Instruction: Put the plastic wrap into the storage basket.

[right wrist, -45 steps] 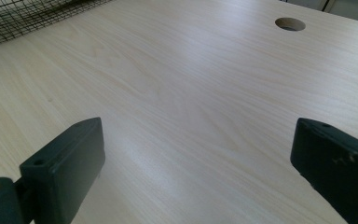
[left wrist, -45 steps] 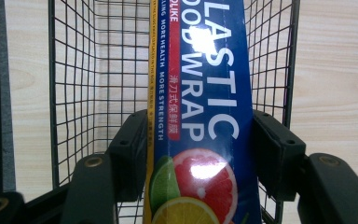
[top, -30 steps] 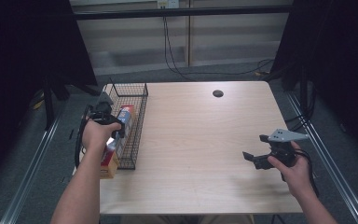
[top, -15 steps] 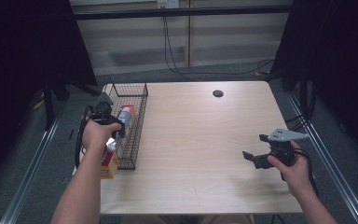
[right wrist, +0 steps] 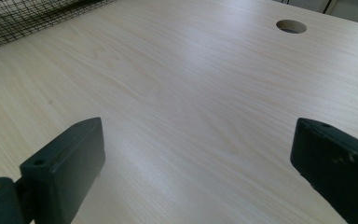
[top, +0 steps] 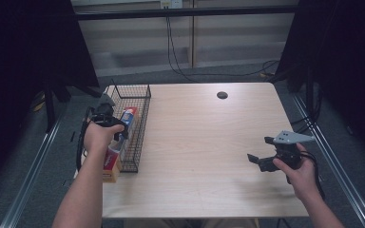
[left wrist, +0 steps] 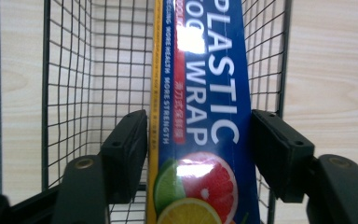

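**One box between the left jaws, pads just off it**

Two grippers in play, we log each. The left gripper sits over the wire basket at the table's left edge, held by the left hand. In the left gripper view the plastic wrap box runs straight up between the two jaws, inside the basket. We see a thin gap on each side: left pad just beside the yellow edge, right pad just beside the blue edge, neither pressing. The jaws have just been opening, box between them, so we call it released. From the high view the box lies lengthwise in the basket, its near end under the gripper.

The right gripper is well apart, over the bare table near the right edge, in the right hand. Its own view shows the jaws wide apart with nothing between them, the table hole far ahead.
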{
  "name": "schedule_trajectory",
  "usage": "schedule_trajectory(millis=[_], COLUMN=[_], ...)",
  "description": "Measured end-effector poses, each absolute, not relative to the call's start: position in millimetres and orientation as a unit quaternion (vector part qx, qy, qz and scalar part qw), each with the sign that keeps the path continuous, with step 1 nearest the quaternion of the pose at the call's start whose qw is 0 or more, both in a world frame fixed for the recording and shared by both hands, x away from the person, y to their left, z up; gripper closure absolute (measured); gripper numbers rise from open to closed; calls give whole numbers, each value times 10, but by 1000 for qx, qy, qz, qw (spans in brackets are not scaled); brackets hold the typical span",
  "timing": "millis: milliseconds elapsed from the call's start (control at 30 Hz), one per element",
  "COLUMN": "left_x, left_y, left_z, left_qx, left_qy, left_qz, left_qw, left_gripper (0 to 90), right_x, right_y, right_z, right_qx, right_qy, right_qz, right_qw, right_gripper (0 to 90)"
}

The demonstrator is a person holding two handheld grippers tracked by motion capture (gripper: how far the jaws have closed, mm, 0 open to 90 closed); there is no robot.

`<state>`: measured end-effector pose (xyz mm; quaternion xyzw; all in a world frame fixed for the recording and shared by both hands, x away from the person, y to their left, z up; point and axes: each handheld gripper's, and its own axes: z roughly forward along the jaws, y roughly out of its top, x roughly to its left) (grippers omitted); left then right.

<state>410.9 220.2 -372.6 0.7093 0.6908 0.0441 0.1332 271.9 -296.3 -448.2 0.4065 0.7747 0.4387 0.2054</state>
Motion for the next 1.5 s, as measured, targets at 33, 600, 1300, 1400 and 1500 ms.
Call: schedule_trajectory(millis=[33,600,1300,1400,1500], left_x=[4106,4040,3905,3884,3864], left_y=[2208,2220,2092,2046,1987], left_z=[-3711,-3602,-3332,-3313,-3294], left_qx=[708,720,745,749,755], left_qy=[691,671,624,616,605], left_qz=[46,46,43,40,38], left_qw=[138,172,234,243,249], left_gripper=[357,166,119,118,114], right_x=[2717,2743,2715,2717,2716], right_y=[-2963,-2948,-2918,-2912,-2909], right_z=[-4482,-4478,-4474,-4478,-4476], right_qx=[407,406,403,402,400], right_qy=[775,774,777,779,779], right_qz=[439,440,437,436,437], right_qw=[205,206,205,205,206], right_gripper=[28,28,29,29,29])
